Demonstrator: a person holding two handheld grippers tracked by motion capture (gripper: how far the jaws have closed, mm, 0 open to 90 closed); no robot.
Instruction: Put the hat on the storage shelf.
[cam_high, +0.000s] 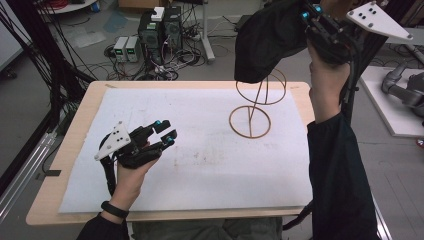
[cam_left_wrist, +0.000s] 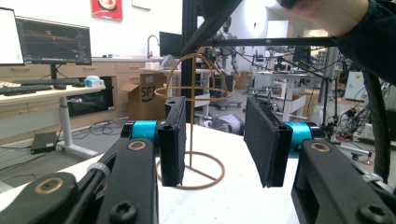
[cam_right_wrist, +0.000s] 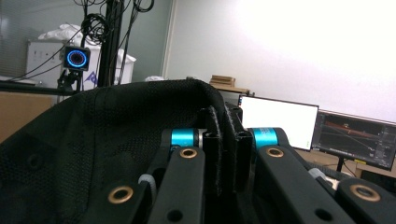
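Note:
A black mesh cap (cam_high: 267, 37) hangs in the air over the back right of the table, above a brown wire hat stand (cam_high: 252, 107). My right gripper (cam_high: 310, 16) is shut on the cap's edge; in the right gripper view the cap (cam_right_wrist: 84, 140) drapes to the left of the pinching jaws of that gripper (cam_right_wrist: 226, 140). My left gripper (cam_high: 165, 132) rests low at the front left, open and empty. In the left gripper view the stand (cam_left_wrist: 191, 116) rises beyond the gap between the parted jaws of the left gripper (cam_left_wrist: 215, 140).
A white mat (cam_high: 150, 175) covers the wooden table (cam_high: 65, 155). Computers and tangled cables (cam_high: 160, 35) sit on the floor behind the table. A black frame post (cam_left_wrist: 189, 28) and a forearm (cam_left_wrist: 336, 14) cross the top of the left gripper view.

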